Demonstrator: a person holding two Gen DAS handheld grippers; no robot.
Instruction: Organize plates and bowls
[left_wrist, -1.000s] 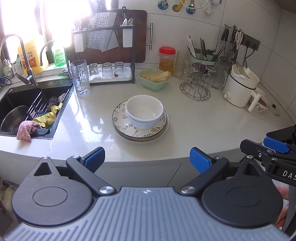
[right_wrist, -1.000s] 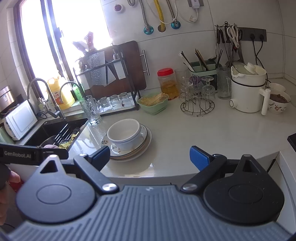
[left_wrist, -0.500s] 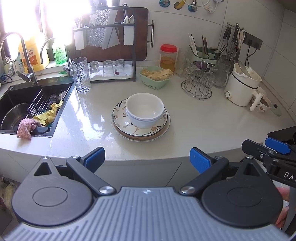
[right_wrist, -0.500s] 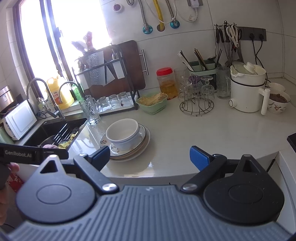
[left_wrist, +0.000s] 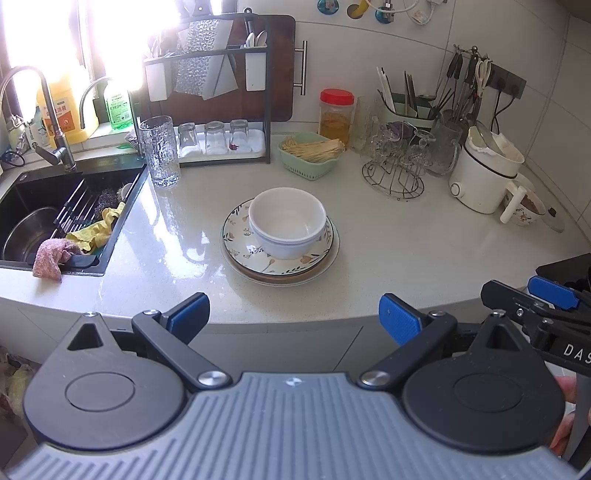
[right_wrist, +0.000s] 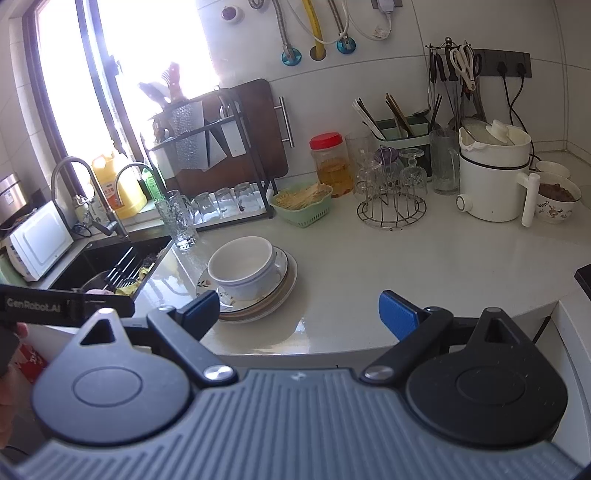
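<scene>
Two nested white bowls (left_wrist: 287, 226) (right_wrist: 243, 266) sit on a stack of plates (left_wrist: 236, 242) (right_wrist: 286, 282), the top one with a floral pattern, in the middle of the pale counter (left_wrist: 406, 251). My left gripper (left_wrist: 295, 314) hangs open in front of the counter's edge, well short of the stack, with nothing between its blue pads. My right gripper (right_wrist: 299, 314) is open too and holds nothing; it is back from the edge, with the stack ahead to its left. The right gripper also shows at the right border of the left wrist view.
A black sink (left_wrist: 48, 214) with cloths and a metal pot lies at the left. A tall glass (left_wrist: 160, 151), a dish rack (left_wrist: 221, 96), a green basket (left_wrist: 310, 157), a red-lidded jar (left_wrist: 336, 116), a wire glass stand (left_wrist: 393, 177) and a white cooker (left_wrist: 484, 177) line the back.
Both views have shifted slightly; the bowls and plates sit a little farther off and lower in frame. Both grippers stayed open. Nothing on the counter has moved.
</scene>
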